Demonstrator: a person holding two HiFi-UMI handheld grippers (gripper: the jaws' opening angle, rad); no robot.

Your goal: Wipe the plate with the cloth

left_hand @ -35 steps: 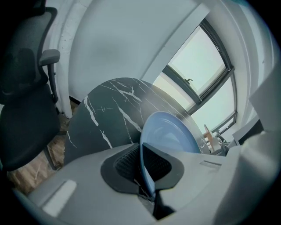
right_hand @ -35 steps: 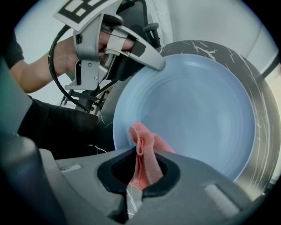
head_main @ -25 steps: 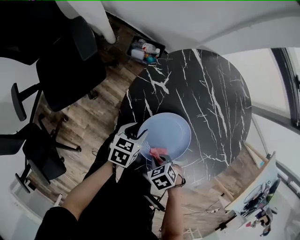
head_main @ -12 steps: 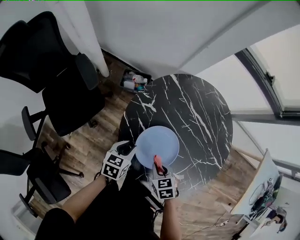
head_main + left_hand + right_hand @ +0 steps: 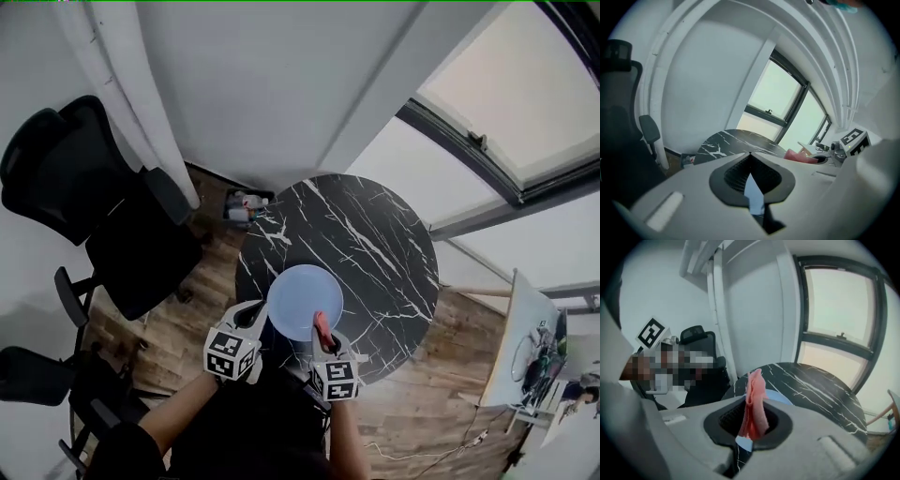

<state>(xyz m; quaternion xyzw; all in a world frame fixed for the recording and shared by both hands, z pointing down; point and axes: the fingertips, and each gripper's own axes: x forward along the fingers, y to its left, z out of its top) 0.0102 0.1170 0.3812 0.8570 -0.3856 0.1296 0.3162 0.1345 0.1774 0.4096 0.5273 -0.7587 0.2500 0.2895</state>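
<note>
The light blue plate [image 5: 305, 300] is over the near edge of the round black marble table [image 5: 375, 248]. My left gripper [image 5: 256, 317] is at the plate's left rim. Its jaws have just been closing with the rim between them, and a blue sliver of plate [image 5: 753, 193] shows pinched in them. My right gripper [image 5: 324, 339] is at the plate's near rim, shut on the pink cloth [image 5: 753, 401], which stands up out of the jaws. The plate [image 5: 782, 397] shows behind the cloth. From the left gripper view the cloth [image 5: 799, 155] and right gripper [image 5: 834, 151] lie to the right.
Black office chairs [image 5: 136, 239] stand left of the table. A box of bottles [image 5: 242, 206] sits on the wooden floor by the wall. A board with a picture [image 5: 530, 347] leans at the right. Windows run behind the table.
Both grippers have risen with the plate, and the view now looks from higher up. The left jaws went from open to shut on the plate's rim. The cloth came up off the plate.
</note>
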